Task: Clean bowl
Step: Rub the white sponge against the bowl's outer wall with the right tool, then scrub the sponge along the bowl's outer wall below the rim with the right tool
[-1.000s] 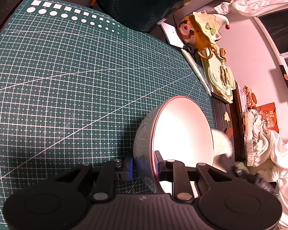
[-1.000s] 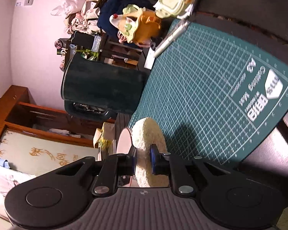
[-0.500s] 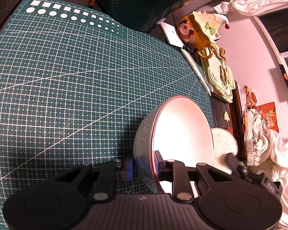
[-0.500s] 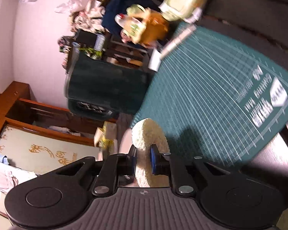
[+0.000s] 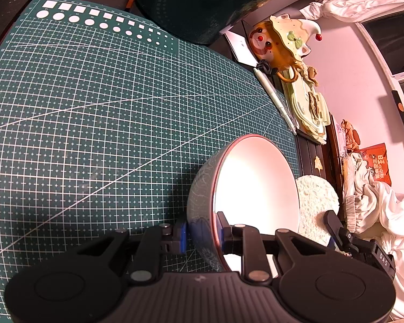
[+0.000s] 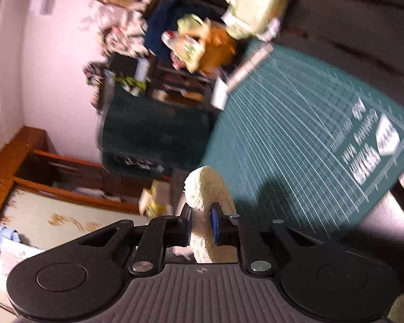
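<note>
Both grips set, wiping barely begun: bowl (image 5: 245, 196) tipped above cutting mat (image 5: 94, 107), rim pinched in left claw (image 5: 202, 238); round sponge (image 6: 206, 202) squeezed in right claw (image 6: 202, 226) just beside rim, white interior apparently spotless.

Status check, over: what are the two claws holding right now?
Left gripper shut on bowl rim, bowl tilted above mat. Right gripper shut on sponge, beside bowl's open side. Nothing between them.

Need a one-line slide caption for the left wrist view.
Left tongs clamp the tilted bowl's rim above the green cutting mat, sponge beside it.
</note>
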Motion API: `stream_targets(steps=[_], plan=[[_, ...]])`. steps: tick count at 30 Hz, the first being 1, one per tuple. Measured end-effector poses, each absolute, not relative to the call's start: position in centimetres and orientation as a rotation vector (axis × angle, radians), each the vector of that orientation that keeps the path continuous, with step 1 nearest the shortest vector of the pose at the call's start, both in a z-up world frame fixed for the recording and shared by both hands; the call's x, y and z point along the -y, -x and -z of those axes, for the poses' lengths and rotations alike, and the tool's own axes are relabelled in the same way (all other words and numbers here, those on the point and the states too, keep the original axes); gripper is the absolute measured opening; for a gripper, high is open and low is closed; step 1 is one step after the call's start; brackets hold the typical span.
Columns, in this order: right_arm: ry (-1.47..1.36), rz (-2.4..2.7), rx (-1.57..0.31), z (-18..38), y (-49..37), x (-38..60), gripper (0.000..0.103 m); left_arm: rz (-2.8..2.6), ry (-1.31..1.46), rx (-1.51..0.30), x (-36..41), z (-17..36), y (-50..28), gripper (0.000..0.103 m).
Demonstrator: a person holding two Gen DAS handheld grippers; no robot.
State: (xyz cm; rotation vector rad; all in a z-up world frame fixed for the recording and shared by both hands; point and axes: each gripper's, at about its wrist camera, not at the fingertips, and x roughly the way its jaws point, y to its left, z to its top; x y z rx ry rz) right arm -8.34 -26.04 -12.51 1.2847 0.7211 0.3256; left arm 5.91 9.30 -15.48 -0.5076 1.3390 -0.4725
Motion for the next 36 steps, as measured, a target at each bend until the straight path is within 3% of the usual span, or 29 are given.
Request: stream_targets(steps=[5, 12, 18, 24, 29, 36], plan=[[-1.288, -0.31, -0.821, 14.0, 8.2, 25.3, 0.015, 0.472, 0.506, -1.334, -8.9, 15.3, -5.8, 0.021], [-1.342, -0.335, -0.729, 12.9, 8.4, 26.0, 0.016, 0.472, 0.504, -1.335, -8.8, 15.3, -5.5, 0.021], [-1.282, -0.316, -0.811, 13.4, 8.1, 25.3, 0.016, 0.472, 0.503, -1.334, -8.8, 15.4, -5.7, 0.021], [-1.287, -0.331, -0.73, 12.2, 8.4, 26.0, 0.016, 0.469, 0.504, -1.333, -8.4, 15.2, -5.4, 0.021], [-1.285, -0.304, -0.826, 13.8, 8.3, 25.2, 0.016, 0.471, 0.506, -1.33, -8.8, 15.4, -5.6, 0.021], [-1.271, -0.316, -0.748, 12.2, 8.3, 25.8, 0.016, 0.471, 0.504, -1.332, -8.8, 15.4, -5.6, 0.021]])
